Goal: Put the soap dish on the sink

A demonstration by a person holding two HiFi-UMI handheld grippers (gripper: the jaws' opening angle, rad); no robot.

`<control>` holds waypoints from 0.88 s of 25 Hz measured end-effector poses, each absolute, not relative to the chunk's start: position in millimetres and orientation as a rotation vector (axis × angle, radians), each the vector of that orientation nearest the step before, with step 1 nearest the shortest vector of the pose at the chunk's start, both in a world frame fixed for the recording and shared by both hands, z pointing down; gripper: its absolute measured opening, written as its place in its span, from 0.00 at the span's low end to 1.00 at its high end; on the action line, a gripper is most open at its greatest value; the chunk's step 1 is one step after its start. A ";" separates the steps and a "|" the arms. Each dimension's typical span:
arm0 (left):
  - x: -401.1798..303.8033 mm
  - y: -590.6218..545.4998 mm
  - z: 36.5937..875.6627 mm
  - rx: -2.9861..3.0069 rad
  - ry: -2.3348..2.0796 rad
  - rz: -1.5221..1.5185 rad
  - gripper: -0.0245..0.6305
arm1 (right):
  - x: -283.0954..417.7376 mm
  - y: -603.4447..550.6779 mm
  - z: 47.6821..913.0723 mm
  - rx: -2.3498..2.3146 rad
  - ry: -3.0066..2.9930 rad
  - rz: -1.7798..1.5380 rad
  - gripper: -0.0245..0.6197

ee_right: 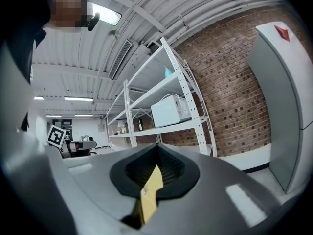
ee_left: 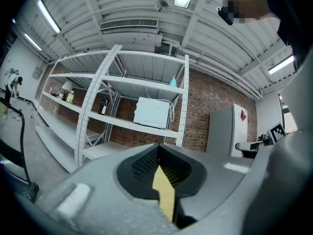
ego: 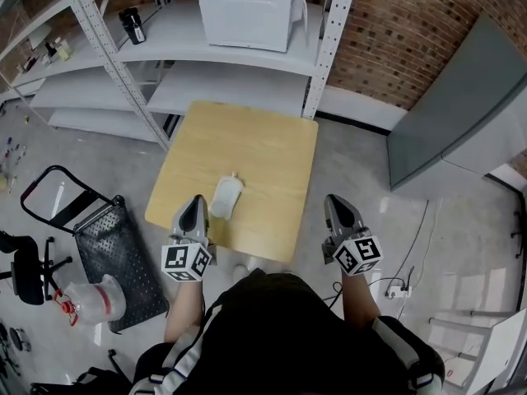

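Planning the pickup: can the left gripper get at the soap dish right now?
Probably yes: the soap dish lies in the open beside the left gripper, nothing between; its shut jaws must open first.

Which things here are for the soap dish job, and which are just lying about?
For the job:
- soap dish, lying on the wooden table
- left gripper, shut, empty
- right gripper, shut, empty
(No sink shows.)

Just lying about:
- white box on the shelf
- spray bottle on the floor
- black trolley
- grey cabinet
- power strip
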State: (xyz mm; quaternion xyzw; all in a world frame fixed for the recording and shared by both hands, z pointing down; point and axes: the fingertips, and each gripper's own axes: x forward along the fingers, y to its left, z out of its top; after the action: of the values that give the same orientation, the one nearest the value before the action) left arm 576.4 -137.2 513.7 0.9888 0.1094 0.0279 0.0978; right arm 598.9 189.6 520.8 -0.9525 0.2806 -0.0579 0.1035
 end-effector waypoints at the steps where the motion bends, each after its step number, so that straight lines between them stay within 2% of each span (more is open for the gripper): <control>1: 574.8 -136.3 515.1 2.931 0.323 0.087 0.04 | 598.1 188.6 521.4 -2.810 0.836 -0.173 0.05; 22: 577.6 -120.8 528.5 2.935 0.360 0.146 0.04 | 600.2 191.8 520.8 -2.807 0.817 -0.148 0.05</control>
State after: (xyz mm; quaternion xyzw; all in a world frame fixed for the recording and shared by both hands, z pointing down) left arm 577.6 -120.8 528.5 0.9873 0.1210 0.0493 0.0902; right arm 600.2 191.8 520.8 -0.9534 0.2774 -0.0504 0.1072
